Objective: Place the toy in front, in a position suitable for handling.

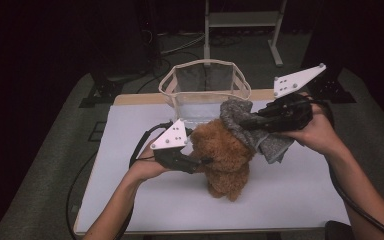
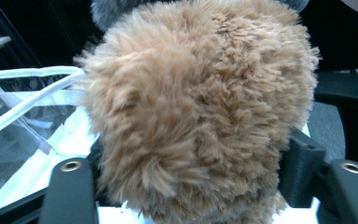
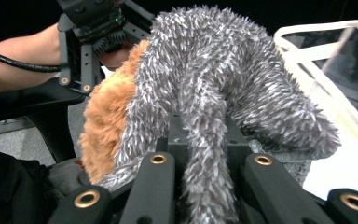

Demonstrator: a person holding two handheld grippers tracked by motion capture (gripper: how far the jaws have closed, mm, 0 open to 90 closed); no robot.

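Teddy bear (image 1: 226,155), brown and fluffy, is standing near the middle of the white table (image 1: 290,200), just in front of the clear mesh-sided bag (image 1: 205,87). Your right gripper (image 1: 252,121) is clamping a grey fuzzy cloth (image 1: 240,122) and draping it over the bear's top. Your left gripper (image 1: 203,162) is straddling the bear's side with jaws partly apart, though whether the pads are pressing the fur is hard to tell.

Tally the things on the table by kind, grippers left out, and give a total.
Brown plush toy: 1
Grey fuzzy cloth: 1
Clear bag with white trim: 1
Total: 3
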